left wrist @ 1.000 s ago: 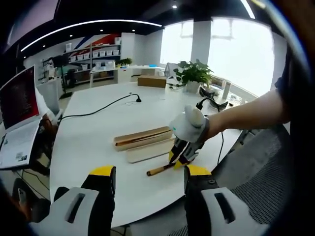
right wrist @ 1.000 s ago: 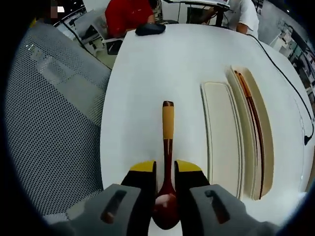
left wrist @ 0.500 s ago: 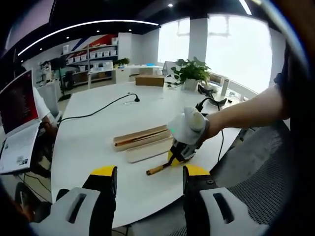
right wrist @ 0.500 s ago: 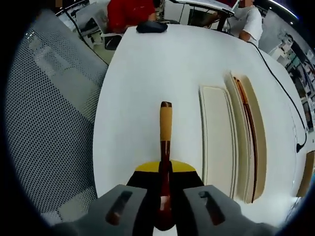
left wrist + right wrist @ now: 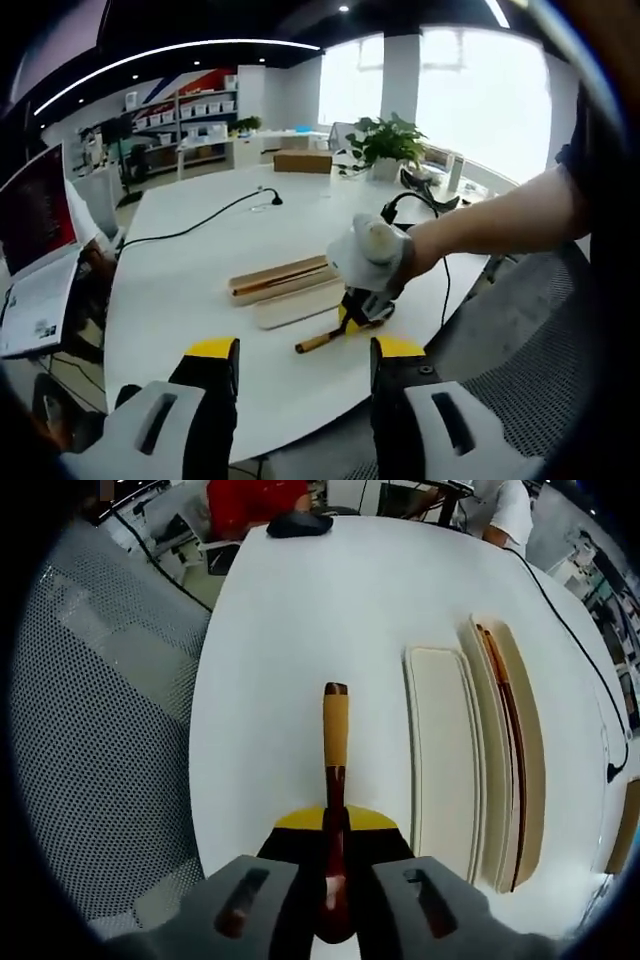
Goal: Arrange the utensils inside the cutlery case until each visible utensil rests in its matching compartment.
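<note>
So you've got the dark red wooden spoon with the yellow-tan handle [image 5: 335, 770] pinched near its bowl end in your right gripper [image 5: 335, 830], jaws closed tight on it, handle pointing straight up the middle of the right gripper view. Whether it's off the round white table [image 5: 290, 630] or just resting on it, I can't tell from here.

Your left gripper [image 5: 296, 352] hangs at the bottom of the left gripper view with its yellow-tipped jaws wide apart, nothing between them. From there your right gripper [image 5: 360, 310] sits mid-frame just under the gloved hand [image 5: 368, 255], with the spoon [image 5: 318, 340] sticking out lower left.

Progress, as I read it: roughly halfway. The long tan open cutlery case [image 5: 530, 740] at the right of the right gripper view already has a pair of reddish-brown chopsticks [image 5: 508, 730] lying along it. The pale cream oblong tray [image 5: 442, 750] just left of it, touching or nearly so, looks bare, so I'd guess that's where the spoon goes

What's left:
- swing the spoon right, over the cream tray
- line the handle up with its long side
- set it down and let go
</note>
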Demonstrator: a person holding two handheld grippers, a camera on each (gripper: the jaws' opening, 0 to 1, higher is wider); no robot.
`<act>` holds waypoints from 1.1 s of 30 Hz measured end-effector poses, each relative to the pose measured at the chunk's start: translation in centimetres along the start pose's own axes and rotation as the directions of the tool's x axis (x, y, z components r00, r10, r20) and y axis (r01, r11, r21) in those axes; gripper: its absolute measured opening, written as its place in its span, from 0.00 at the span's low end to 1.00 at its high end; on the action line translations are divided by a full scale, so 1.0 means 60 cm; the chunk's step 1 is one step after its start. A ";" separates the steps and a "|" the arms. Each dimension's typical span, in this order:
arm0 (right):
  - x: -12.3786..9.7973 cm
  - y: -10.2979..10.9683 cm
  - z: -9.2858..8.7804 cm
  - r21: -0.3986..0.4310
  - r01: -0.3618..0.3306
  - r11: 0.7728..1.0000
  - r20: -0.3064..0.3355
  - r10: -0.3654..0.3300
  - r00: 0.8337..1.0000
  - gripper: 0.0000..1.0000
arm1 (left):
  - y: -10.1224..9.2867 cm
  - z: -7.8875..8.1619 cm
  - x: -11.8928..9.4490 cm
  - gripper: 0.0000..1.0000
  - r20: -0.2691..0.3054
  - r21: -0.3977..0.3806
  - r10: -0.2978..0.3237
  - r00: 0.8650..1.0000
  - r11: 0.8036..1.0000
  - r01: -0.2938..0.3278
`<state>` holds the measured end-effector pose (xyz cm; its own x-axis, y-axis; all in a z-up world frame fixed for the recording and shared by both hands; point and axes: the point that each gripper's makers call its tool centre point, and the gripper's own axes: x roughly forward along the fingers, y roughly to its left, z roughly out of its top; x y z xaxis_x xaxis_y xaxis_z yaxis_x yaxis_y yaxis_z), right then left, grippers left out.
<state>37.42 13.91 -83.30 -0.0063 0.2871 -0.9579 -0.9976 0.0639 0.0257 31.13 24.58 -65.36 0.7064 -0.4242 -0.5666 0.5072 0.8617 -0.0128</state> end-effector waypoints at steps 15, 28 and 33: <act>0.004 0.003 -0.001 -0.029 -0.026 0.999 -0.145 0.022 0.989 0.02 | -0.001 -0.002 0.000 0.52 -0.010 -0.004 -0.011 1.000 1.000 0.011; 0.002 0.000 -0.003 -0.018 -0.034 0.999 -0.124 0.031 0.992 0.02 | -0.007 -0.002 0.000 0.50 -0.009 0.013 -0.021 1.000 1.000 0.021; 0.002 0.001 -0.004 0.001 -0.041 0.999 -0.092 0.041 0.995 0.02 | -0.003 0.000 -0.001 0.50 -0.001 0.002 -0.012 1.000 1.000 0.012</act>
<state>37.34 13.75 -83.50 -0.0530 0.2007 -0.9782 -0.9965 0.0529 0.0648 31.02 24.45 -65.32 0.6997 -0.4344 -0.5673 0.5168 0.8559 -0.0180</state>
